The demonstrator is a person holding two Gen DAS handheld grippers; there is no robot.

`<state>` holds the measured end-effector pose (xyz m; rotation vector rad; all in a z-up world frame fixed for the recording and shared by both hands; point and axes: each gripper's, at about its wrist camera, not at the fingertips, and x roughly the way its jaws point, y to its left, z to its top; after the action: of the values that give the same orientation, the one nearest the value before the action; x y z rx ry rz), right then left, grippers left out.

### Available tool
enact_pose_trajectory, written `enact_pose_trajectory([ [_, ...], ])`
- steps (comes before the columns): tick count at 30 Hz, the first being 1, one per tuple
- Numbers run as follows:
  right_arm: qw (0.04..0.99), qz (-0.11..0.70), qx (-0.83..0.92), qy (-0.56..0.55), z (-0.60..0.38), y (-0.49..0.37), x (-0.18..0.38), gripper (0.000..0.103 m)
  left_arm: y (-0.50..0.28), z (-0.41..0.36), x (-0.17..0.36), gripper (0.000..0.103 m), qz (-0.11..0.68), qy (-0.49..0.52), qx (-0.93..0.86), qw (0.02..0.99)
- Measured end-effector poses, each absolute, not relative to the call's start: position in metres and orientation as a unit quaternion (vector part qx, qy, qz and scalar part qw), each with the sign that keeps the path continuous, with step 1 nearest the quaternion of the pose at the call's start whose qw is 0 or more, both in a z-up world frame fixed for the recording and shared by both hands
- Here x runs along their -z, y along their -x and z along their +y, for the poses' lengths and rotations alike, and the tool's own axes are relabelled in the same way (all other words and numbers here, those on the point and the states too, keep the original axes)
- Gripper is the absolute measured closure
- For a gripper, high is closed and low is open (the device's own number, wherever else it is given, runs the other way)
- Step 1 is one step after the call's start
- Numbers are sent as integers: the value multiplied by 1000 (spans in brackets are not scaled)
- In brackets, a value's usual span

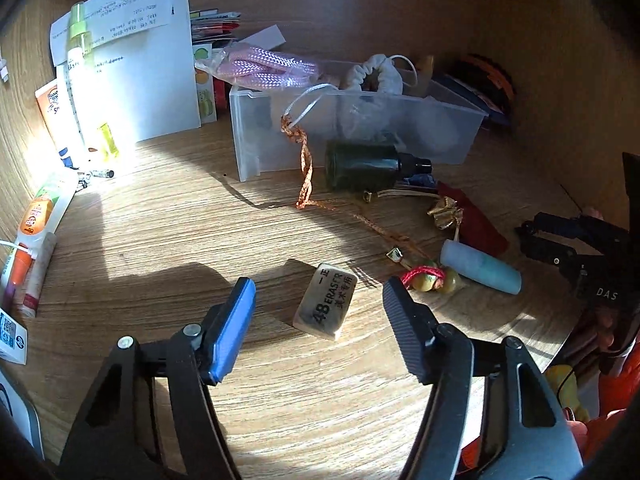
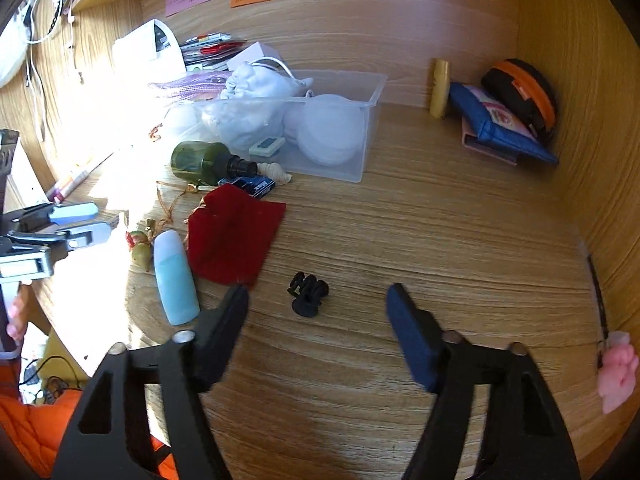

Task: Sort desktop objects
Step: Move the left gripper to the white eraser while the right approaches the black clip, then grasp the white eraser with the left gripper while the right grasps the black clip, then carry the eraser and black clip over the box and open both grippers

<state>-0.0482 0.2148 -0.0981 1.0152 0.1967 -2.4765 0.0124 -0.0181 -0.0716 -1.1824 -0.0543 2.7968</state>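
Note:
My left gripper (image 1: 319,293) is open just above the wooden desk, with a worn white eraser (image 1: 326,306) lying between its fingertips. My right gripper (image 2: 318,295) is open, with a small black hair claw (image 2: 307,293) on the desk between its fingertips. A pale blue tube (image 2: 175,277) lies left of it, also in the left wrist view (image 1: 480,266). A dark red velvet pouch (image 2: 234,232), a dark green bottle (image 2: 208,161) on its side and a clear plastic bin (image 2: 352,120) with white cloth items are farther back. The bin (image 1: 360,128) and bottle (image 1: 368,165) show in the left view too.
A small charm with red cord (image 1: 430,278) and an orange braided cord (image 1: 306,168) lie by the eraser. Tubes and pens (image 1: 36,216) line the left wall, papers (image 1: 132,60) stand behind. A blue pouch (image 2: 500,128) and a black-orange case (image 2: 524,92) fill the far right corner.

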Motion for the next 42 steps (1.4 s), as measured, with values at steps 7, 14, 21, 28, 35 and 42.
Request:
enact_pose_trajectory([
  [7,231,83,899,-362,207,48,100,65,-6,-17,77,48,-20,390,-919,45],
  [14,242,92,897,-358,204,48,99,83,-6,-15,78,60,-13,383,-923,40],
  [21,247,83,893,-367,207,53,97,84,-6,-18,77,79,-25,377,-924,51],
  [28,258,77,894,-357,208,56,86,84,-7,-24,70,80,-39,368,-928,44],
  [35,269,71,899,-338,203,62,69,84,-7,-36,48,80,-62,338,-938,41],
  [42,274,78,906,-313,195,71,47,84,-1,-38,24,80,-62,308,-948,48],
])
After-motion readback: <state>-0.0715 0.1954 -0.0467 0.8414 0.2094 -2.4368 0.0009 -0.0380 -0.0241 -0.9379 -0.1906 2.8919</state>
